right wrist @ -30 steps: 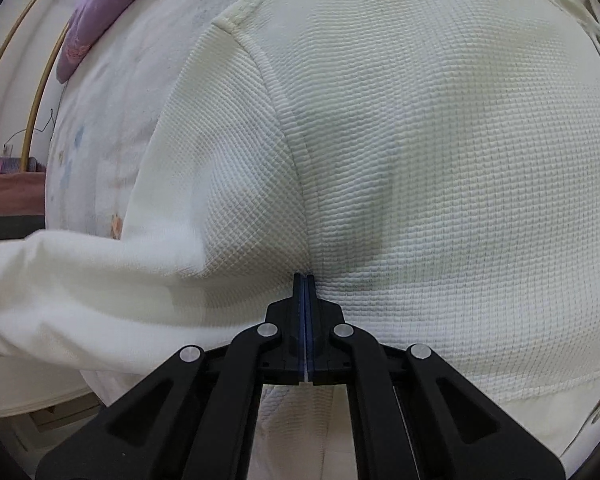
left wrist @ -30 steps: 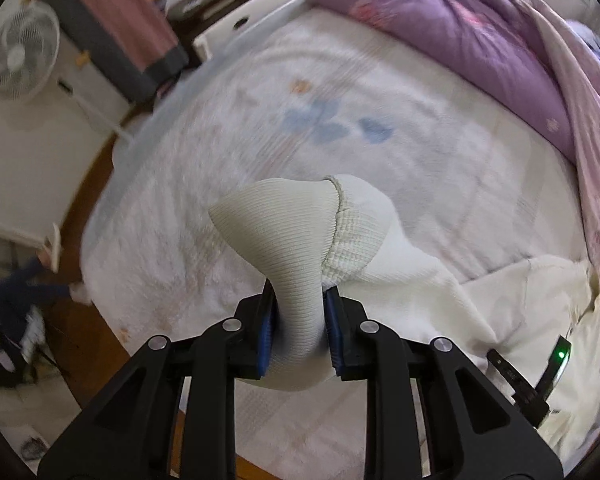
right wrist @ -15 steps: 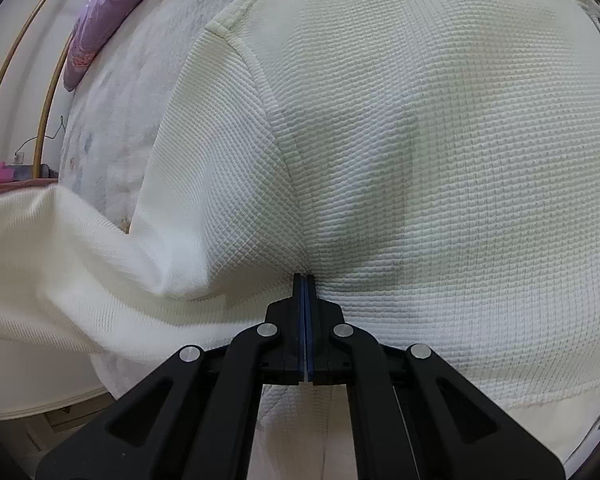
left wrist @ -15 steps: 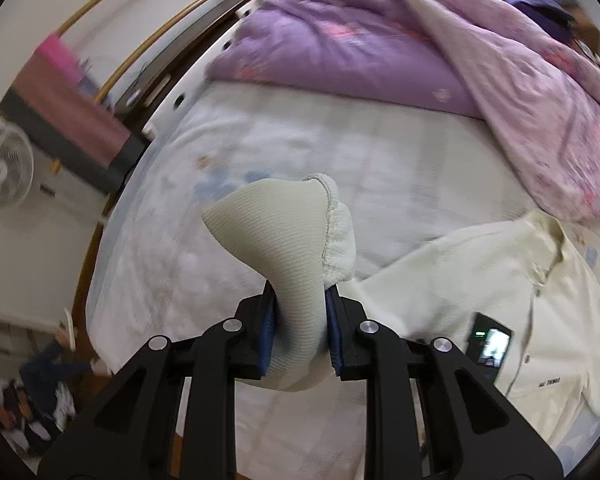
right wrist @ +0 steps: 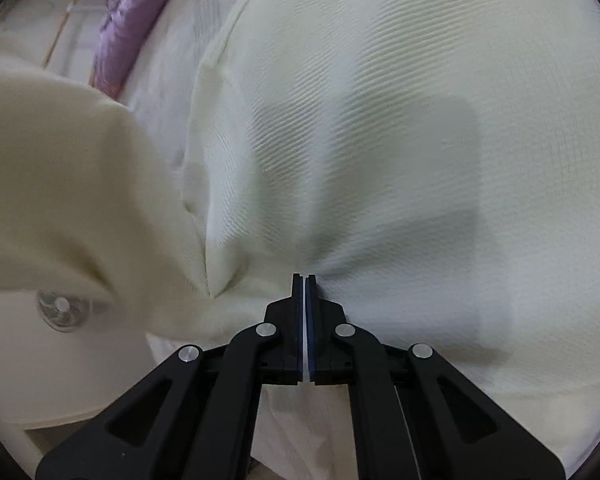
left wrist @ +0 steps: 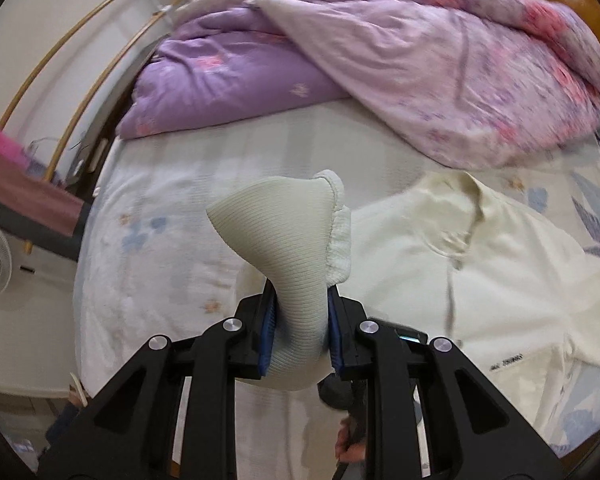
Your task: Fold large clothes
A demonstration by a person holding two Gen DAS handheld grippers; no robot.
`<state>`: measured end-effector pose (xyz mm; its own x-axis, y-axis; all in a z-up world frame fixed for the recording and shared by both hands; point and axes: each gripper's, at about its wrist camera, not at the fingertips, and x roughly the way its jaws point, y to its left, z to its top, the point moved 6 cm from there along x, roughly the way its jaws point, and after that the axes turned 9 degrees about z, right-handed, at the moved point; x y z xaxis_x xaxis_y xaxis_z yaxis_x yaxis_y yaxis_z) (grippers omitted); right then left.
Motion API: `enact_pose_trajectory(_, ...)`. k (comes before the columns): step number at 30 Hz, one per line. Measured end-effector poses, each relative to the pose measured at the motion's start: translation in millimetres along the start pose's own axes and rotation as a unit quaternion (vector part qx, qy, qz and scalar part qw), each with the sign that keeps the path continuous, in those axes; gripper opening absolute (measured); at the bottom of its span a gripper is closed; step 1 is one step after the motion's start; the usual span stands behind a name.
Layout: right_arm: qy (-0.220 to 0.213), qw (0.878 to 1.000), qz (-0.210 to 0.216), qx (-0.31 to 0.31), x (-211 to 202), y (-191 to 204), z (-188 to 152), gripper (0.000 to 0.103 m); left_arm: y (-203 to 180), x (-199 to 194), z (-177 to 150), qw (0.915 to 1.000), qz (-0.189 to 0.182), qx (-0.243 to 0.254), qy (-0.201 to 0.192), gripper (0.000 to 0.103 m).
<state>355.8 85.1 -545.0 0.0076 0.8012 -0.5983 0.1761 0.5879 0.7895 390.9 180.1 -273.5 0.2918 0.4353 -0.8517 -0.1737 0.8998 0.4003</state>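
cream shirt (left wrist: 480, 280) lies spread front-up across the bed sheet (left wrist: 160, 260), collar toward the heaped purple and pink quilt (left wrist: 380, 60) at the far end, its button line running down the middle. one sleeve is up off the bed: the left gripper (left wrist: 298, 320) has its blue pads clamped on the ribbed cuff (left wrist: 284, 232), which bunches between the jaws and fans out above them. gripping the cuff end makes sense, since it is the thickest, least slippery part and lets the whole sleeve trail behind in one piece; judging by the angle, the sleeve is being carried across toward the shirt body for the first fold

the right gripper (right wrist: 304, 312) is pressed down at the shoulder area, jaws narrowed to a bare slit. a thin pale sliver shows between the pads, so it looks pinched on a single layer of the waffle-knit cloth, with creases radiating from the tips. this probably serves as an anchor, keeping the body from sliding while the sleeve (right wrist: 68, 184) swings past on the left of that view, blurred

in the left view a dark device (left wrist: 410, 336) peeks out just right of the jaws, and part of a hand (left wrist: 350, 444) shows below it

the risk, as i judge it, is the body dragging and wrinkling if the anchor slips
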Motion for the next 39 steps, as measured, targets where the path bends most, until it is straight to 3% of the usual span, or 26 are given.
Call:
enact_pose_trajectory(7,-0.083,0.994,0.016,0.068,-112,-60,-33,0.001,-89,11,-10,0.9979,0.004,0.065,0.003,0.023)
enact_pose_trajectory(11,-0.138,0.987,-0.012,0.078,-178,-83,-49,0.001,-141,25,-24,0.9949,-0.001,0.1,0.015,0.023)
enact_pose_trajectory(17,-0.212,0.969,-0.026,0.124,-278,-121,-63,0.001,-216,44,-48,0.9887,-0.038,0.139,0.042,0.022)
enact_pose_trajectory(20,-0.223,0.966,-0.063,0.116,-302,-125,-68,0.001,-251,54,-58,0.9854,-0.06,0.149,0.056,0.022)
enact_pose_trajectory(24,-0.232,0.959,-0.105,0.121,-317,-130,-81,0.002,-293,75,-80,0.9747,-0.077,0.19,0.089,0.024)
enact_pose_trajectory(25,-0.232,0.957,-0.118,0.125,-323,-136,-83,0.005,-299,80,-87,0.9711,-0.087,0.198,0.101,0.029)
enact_pose_trajectory(27,-0.231,0.956,-0.12,0.132,-324,-139,-74,0.005,-299,80,-94,0.9666,-0.124,0.193,0.115,0.053)
enact_pose_trajectory(28,-0.231,0.957,-0.119,0.129,-326,-141,-73,0.005,-297,79,-98,0.9618,-0.164,0.18,0.125,0.079)
enact_pose_trajectory(29,-0.229,0.957,-0.125,0.127,-327,-140,-65,0.005,-293,76,-99,0.9576,-0.195,0.171,0.125,0.084)
enact_pose_trajectory(31,-0.221,0.957,-0.141,0.124,-327,-139,-56,0.009,-281,73,-100,0.9525,-0.229,0.161,0.119,0.084)
enact_pose_trajectory(33,-0.22,0.959,-0.134,0.119,-322,-133,-45,0.015,-265,73,-101,0.9507,-0.24,0.151,0.125,0.084)
enact_pose_trajectory(39,-0.199,0.963,-0.155,0.089,-299,-109,-14,0.058,-176,83,-103,0.9383,-0.301,0.036,0.167,0.084)
